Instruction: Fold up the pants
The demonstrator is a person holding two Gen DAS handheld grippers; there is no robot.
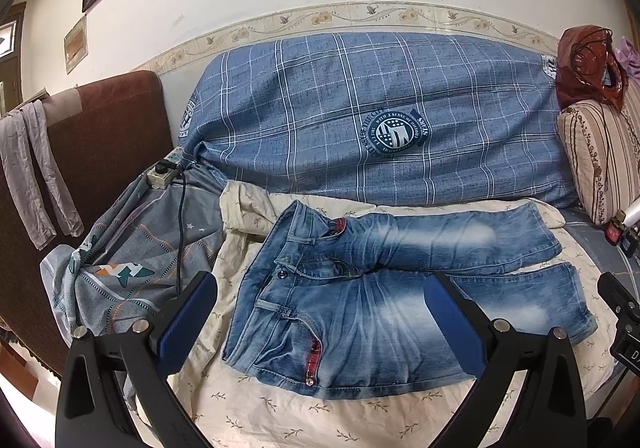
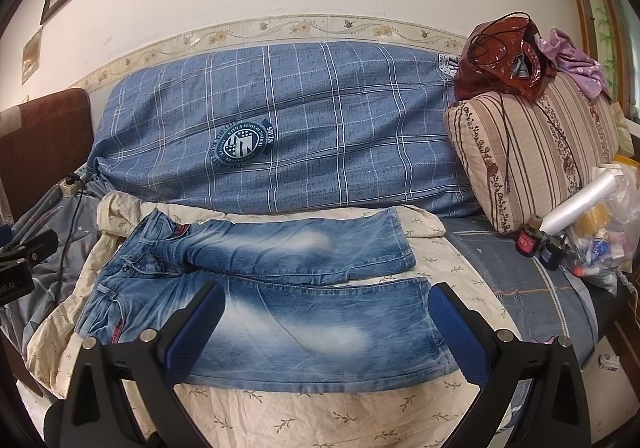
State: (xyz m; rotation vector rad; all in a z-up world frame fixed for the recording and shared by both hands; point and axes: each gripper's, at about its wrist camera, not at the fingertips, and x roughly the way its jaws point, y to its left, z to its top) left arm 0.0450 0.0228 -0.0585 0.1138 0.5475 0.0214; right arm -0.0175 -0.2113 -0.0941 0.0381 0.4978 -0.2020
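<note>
A pair of faded blue jeans [image 1: 360, 312] lies flat on a cream leaf-print sheet [image 1: 280, 412], waist to the left, both short legs stretching right. In the right wrist view the jeans [image 2: 280, 328] show the same way, near leg in front. My left gripper [image 1: 320, 320] hovers open above the waist and hip area, nothing between its blue pads [image 1: 188, 320]. My right gripper [image 2: 326, 324] hangs open over the near leg, pads [image 2: 456, 328] apart and empty. The right gripper's black body [image 1: 624, 320] shows at the left view's right edge.
A large blue plaid bedding roll [image 1: 380, 115] lies behind the jeans against the wall. A striped pillow [image 2: 532, 151] with a red bag [image 2: 504, 55] sits at right, bottles and plastic bags [image 2: 580, 232] below it. A power strip [image 1: 164, 167] with cord and a brown headboard [image 1: 100, 127] are at left.
</note>
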